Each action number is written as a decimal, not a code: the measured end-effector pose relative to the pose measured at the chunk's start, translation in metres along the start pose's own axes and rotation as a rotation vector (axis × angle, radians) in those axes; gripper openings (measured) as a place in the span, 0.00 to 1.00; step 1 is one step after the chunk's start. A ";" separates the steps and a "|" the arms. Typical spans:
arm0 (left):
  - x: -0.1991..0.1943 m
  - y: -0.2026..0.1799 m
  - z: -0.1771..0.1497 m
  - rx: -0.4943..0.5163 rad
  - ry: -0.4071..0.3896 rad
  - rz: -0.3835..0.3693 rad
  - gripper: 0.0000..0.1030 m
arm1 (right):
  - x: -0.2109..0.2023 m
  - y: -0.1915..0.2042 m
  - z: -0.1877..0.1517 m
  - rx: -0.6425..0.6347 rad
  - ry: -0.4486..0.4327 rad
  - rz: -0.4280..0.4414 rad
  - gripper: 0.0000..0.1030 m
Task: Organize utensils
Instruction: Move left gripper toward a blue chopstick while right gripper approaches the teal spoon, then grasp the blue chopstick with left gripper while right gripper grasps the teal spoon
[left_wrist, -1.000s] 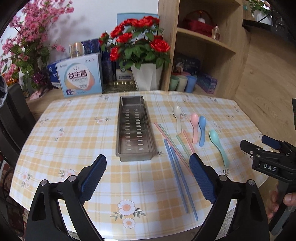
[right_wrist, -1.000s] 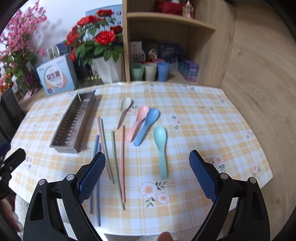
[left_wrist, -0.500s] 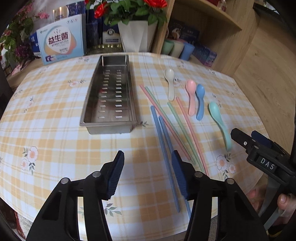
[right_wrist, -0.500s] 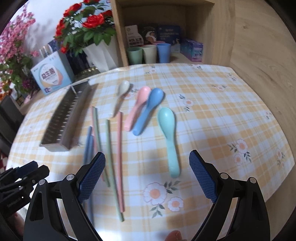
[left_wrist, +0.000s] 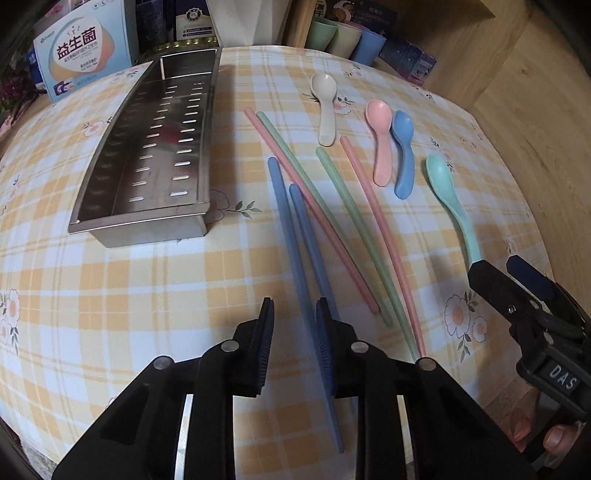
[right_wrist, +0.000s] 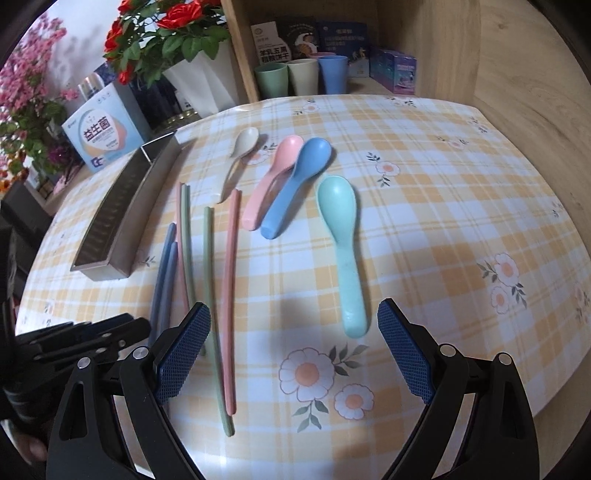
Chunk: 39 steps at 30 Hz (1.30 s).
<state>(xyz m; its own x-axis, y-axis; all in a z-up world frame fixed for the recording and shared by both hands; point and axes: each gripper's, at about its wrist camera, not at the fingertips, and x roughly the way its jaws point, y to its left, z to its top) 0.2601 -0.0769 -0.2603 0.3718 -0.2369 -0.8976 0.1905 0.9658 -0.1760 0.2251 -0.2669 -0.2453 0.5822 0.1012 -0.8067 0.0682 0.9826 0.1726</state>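
Observation:
A steel perforated tray (left_wrist: 122, 221) (right_wrist: 122, 240) lies on the checked tablecloth, left of the utensils. Blue (left_wrist: 291, 240), pink and green chopsticks (right_wrist: 208, 277) lie beside it. Cream (left_wrist: 325, 107), pink (left_wrist: 380, 147), blue (left_wrist: 402, 155) and teal (right_wrist: 345, 251) spoons lie to their right. My left gripper (left_wrist: 293, 314) is low over the near ends of the blue chopsticks, its jaws narrowed around one with a gap still showing. My right gripper (right_wrist: 293, 347) is wide open just before the teal spoon's handle end.
A white vase of red roses (right_wrist: 199, 81), a boxed product (right_wrist: 103, 136) and pink blossoms (right_wrist: 29, 92) stand behind the table. A wooden shelf holds three cups (right_wrist: 303, 75) and boxes. The table's near edge (right_wrist: 332, 450) runs just under both grippers.
Both grippers have moved forward and down toward the table. My left gripper's jaws have narrowed from wide open around the blue chopsticks. The right gripper stays wide open, closer to the teal spoon.

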 end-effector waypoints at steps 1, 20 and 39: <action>0.002 -0.001 0.001 0.004 0.006 0.003 0.22 | 0.001 0.000 0.000 0.000 0.001 0.006 0.87; 0.016 -0.019 0.011 0.132 -0.044 0.123 0.18 | 0.004 -0.013 0.004 0.040 0.002 -0.002 0.86; -0.025 0.013 -0.009 0.029 -0.133 -0.024 0.05 | 0.004 -0.010 0.004 0.072 0.035 0.020 0.86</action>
<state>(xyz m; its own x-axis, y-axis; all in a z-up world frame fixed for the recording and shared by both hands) 0.2453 -0.0578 -0.2432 0.4838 -0.2742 -0.8311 0.2269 0.9565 -0.1835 0.2294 -0.2772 -0.2481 0.5551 0.1272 -0.8220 0.1157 0.9668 0.2278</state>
